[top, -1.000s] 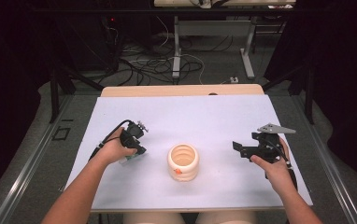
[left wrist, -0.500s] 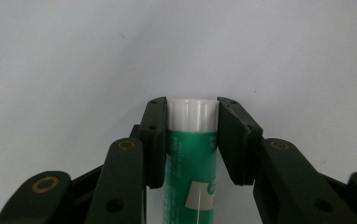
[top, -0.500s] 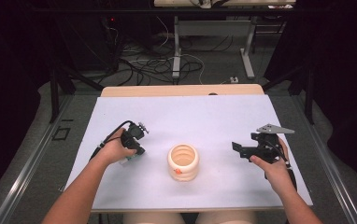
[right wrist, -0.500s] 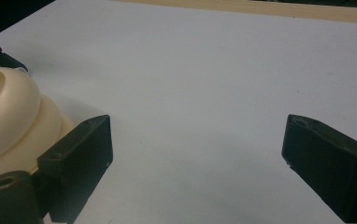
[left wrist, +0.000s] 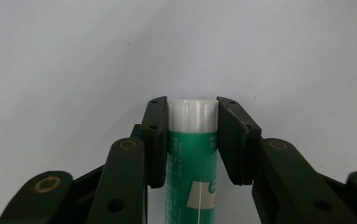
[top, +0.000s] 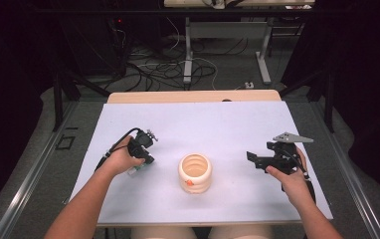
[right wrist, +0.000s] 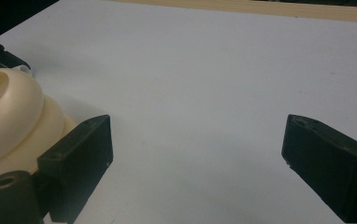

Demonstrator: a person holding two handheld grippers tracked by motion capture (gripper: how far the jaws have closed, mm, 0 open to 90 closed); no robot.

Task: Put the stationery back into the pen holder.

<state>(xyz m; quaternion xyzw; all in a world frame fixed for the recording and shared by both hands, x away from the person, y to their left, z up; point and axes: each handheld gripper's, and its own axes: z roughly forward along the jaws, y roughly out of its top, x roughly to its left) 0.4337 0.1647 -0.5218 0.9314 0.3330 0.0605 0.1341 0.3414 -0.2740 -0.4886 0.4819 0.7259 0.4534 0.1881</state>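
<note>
A green tube with a white cap (left wrist: 190,158) lies on the white table sheet (top: 218,124). My left gripper (left wrist: 191,105) is shut on it, one pad on each side just below the cap. In the high view the left gripper (top: 141,167) is at the left of the sheet, pointing down, with a bit of green tube (top: 137,172) under the hand. A cream ribbed pot (top: 195,172) stands upright in the middle, open at the top. My right gripper (top: 253,160) is to the right of the pot, pointing at it. Its jaws are open with nothing between them (right wrist: 195,135), and the pot (right wrist: 8,116) is beyond its left jaw.
A bare wooden strip (top: 193,96) runs along the far edge of the table. Beyond it are cables and table legs on the floor (top: 188,64). Metal rails flank the table left and right. The sheet behind the pot is bare.
</note>
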